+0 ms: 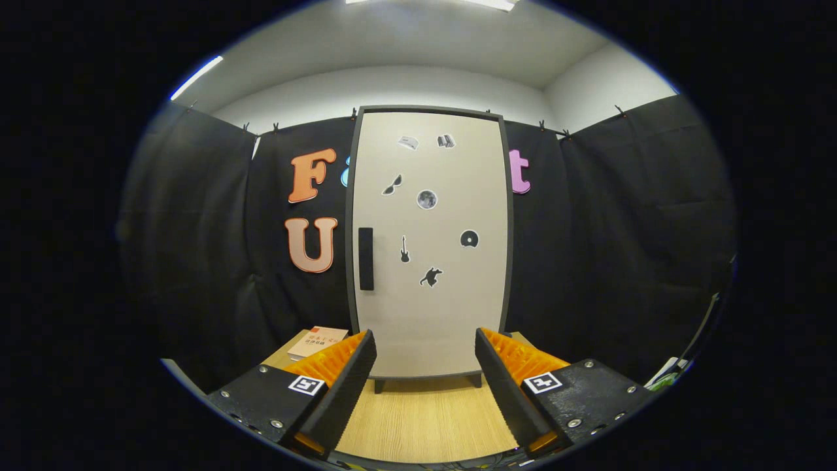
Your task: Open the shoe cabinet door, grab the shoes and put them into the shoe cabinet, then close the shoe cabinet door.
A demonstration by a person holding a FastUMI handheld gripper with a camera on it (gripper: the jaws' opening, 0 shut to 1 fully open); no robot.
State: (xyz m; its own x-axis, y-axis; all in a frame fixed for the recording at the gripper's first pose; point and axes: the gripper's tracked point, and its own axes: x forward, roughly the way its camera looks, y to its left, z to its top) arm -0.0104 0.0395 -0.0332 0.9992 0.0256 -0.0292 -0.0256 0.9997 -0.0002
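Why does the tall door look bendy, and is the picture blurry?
In the gripper view the fisheye lens bows the cabinet door edges outward; door and handle look sharp, evenly lit; the open gripper shows no blur.

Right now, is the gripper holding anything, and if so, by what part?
Nothing is held. The gripper is open, its fingers spread with only bare table between them, well short of the closed cabinet door.

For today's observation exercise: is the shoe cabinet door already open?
No: the cabinet door sits flush and shut in its frame, handle untouched, beyond the open tool, which holds nothing.
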